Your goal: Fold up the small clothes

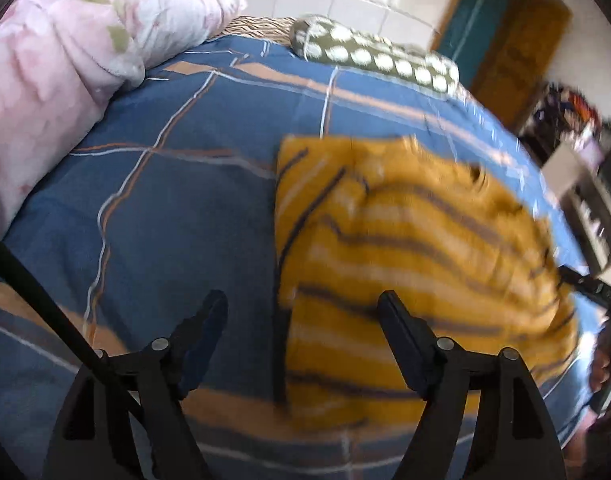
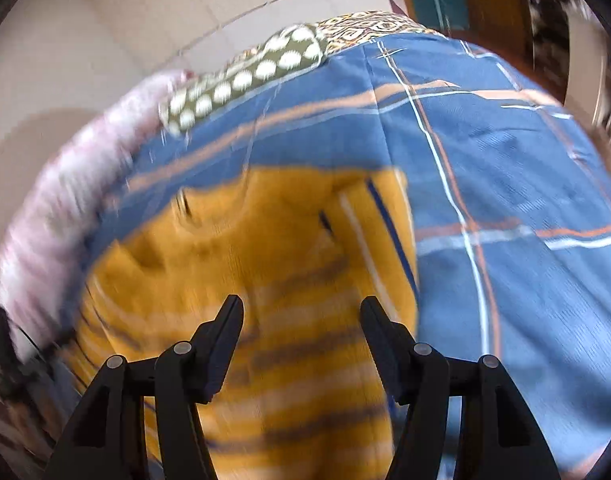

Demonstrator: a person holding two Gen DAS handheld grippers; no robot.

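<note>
Blue bedsheet [image 1: 165,208] under striped garment [image 2: 265,280]; pink blanket [image 1: 57,60] sharp only left view; left gripper [image 1: 303,300], right gripper [image 2: 301,304] fingers spread.

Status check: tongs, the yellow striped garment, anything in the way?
Left tongs open, empty. Right tongs open, empty, over yellow striped garment. Garment flat on blue bedsheet. Nothing in the way.

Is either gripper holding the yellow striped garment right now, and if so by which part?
Nothing is held. The left gripper and right gripper are both open above the yellow striped garment, which lies on the blue plaid bedsheet.
</note>
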